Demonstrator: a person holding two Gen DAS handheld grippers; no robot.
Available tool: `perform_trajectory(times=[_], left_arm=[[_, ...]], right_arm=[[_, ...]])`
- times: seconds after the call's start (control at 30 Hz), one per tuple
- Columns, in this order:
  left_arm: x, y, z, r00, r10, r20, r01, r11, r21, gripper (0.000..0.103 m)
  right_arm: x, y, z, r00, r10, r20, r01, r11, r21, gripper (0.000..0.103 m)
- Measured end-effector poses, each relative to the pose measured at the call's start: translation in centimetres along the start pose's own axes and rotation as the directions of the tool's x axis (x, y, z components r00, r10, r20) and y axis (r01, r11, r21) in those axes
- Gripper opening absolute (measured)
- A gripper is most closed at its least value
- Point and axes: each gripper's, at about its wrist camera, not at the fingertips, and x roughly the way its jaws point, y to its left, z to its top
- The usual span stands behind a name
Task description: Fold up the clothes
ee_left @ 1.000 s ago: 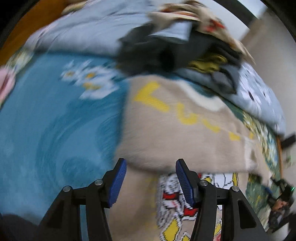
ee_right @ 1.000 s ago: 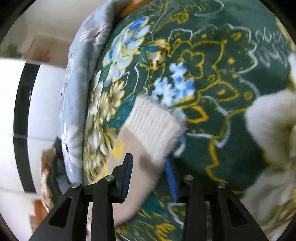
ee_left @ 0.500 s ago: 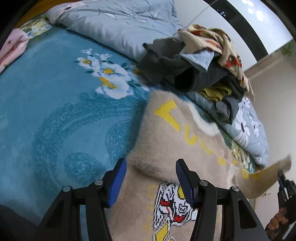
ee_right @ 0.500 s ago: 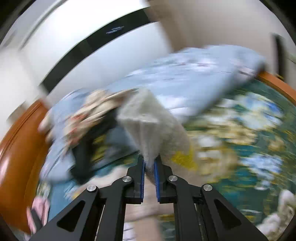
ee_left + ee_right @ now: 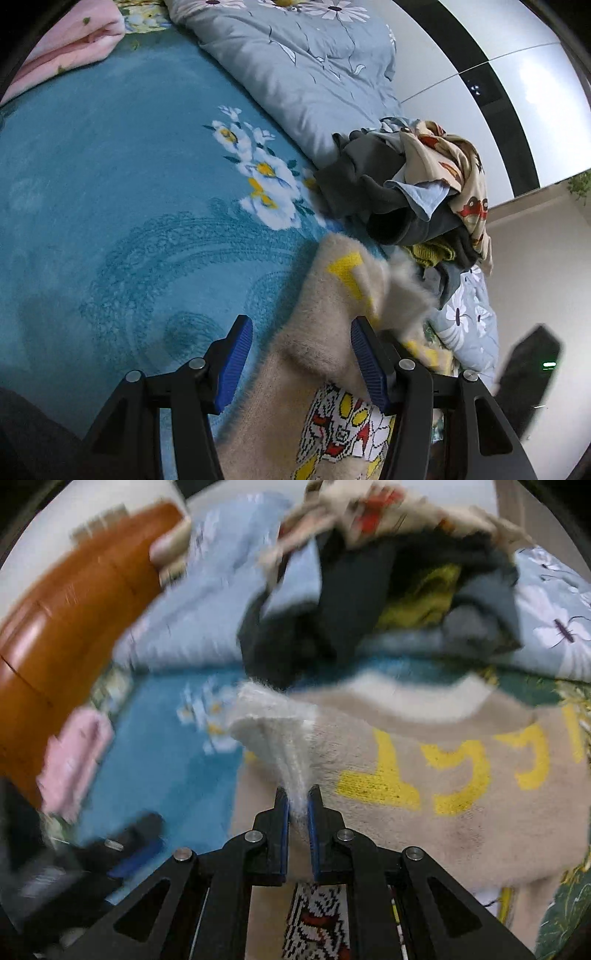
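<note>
The beige sweater (image 5: 424,812) lay spread on the bed (image 5: 110,184). The right claw (image 5: 295,805) pinched its ribbed cuff (image 5: 269,731); the left claw (image 5: 301,354) stood wide above the body (soft, light, limp knit). Hems and cuffs probably offered the firmest hold.

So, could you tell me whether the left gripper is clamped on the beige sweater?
No, the left gripper has its jaws wide apart over the beige sweater.

A broad stretch of teal floral bedspread (image 5: 110,192) lies bare left of the fuzzy beige sweater (image 5: 314,354). Beyond, the heaped pile of dark and patterned clothes (image 5: 413,192) and the rumpled grey floral quilt (image 5: 303,66) block passage.
</note>
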Motion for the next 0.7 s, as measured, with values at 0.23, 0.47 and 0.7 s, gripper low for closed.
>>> perform_trajectory(times=[0.23, 0.47, 0.7], left_arm=[[0.1, 0.5, 0.1, 0.998, -0.043, -0.035, 0.042, 0.999, -0.029, 0.061], [0.8, -1.3, -0.5, 0.996, -0.052, -0.069, 0.056, 0.997, 0.059, 0.061], [2.8, -6.9, -2.4, 0.983, -0.086, -0.159, 0.132, 0.945, 0.3, 0.061]], right_arm=[[2.3, 1.7, -1.3, 0.996, -0.022, -0.084, 0.012, 0.993, -0.115, 0.028], [-3.2, -1.9, -1.3, 0.999, 0.044, -0.03, -0.047, 0.993, -0.111, 0.042], [-8.4, -14.6, -1.3, 0.983, -0.163, 0.085, 0.137, 0.957, 0.257, 0.042]])
